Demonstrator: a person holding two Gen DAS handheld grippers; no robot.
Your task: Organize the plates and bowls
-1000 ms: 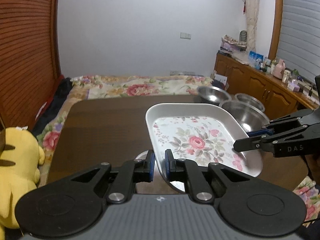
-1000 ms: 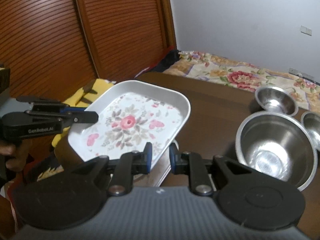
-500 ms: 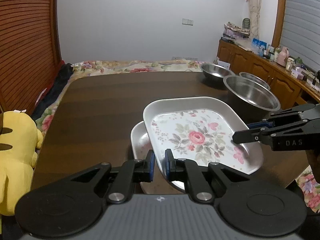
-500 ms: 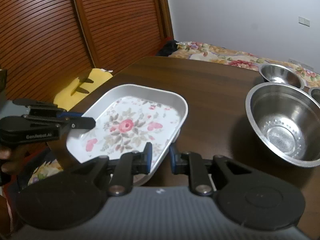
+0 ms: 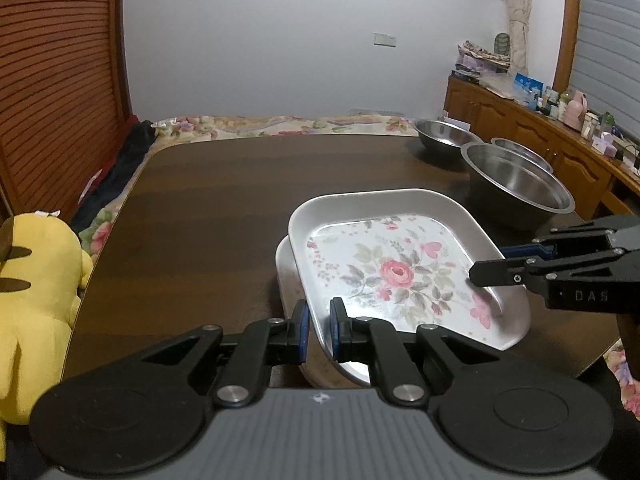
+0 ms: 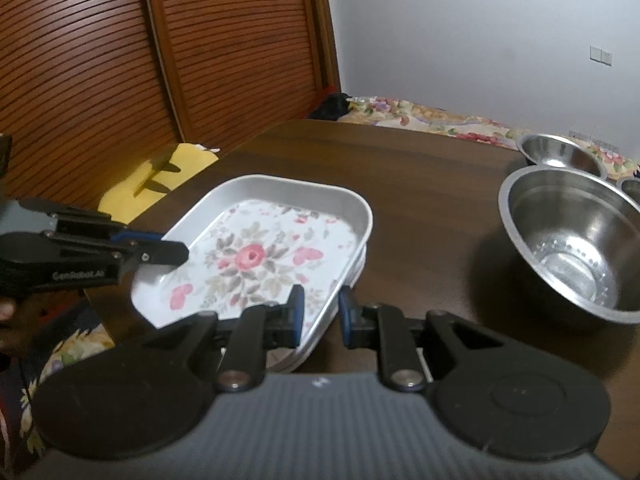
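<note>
The floral tray (image 5: pixel 394 270) sits low over the near part of the dark wooden surface (image 5: pixel 224 208), stacked on a second, plainer tray (image 5: pixel 289 280) whose pale rim shows along its left side and under its near corner. Whether the two touch all the way round is hard to say from these views.

The left claw (image 5: pixel 319 330) pinches the near rim of the floral tray — the blue pads (image 5: pixel 302 330) stand narrowly apart with the tray's edge between them. In the right wrist view the same claw (image 6: pixel 176 250) reaches in from the left, its tip over the tray's rim.

The right claw (image 6: pixel 320 314) straddles the opposite rim, but its pads (image 6: pixel 297 312) stand a little wider than the rim, and this view is blurred, so I cannot tell whether they press it or stand just clear. Seen from the left wrist, it (image 5: pixel 486 266) comes in from the right, with its dark tip over the tray's right edge.

Further right on the surface stands a large steel bowl (image 5: pixel 516 182), with a small steel bowl (image 5: pixel 446 138) behind it and another steel bowl (image 5: pixel 522 152) partly hidden — all well apart from the trays. A yellow plush toy (image 5: pixel 36 292) lies off the surface's left edge.
</note>
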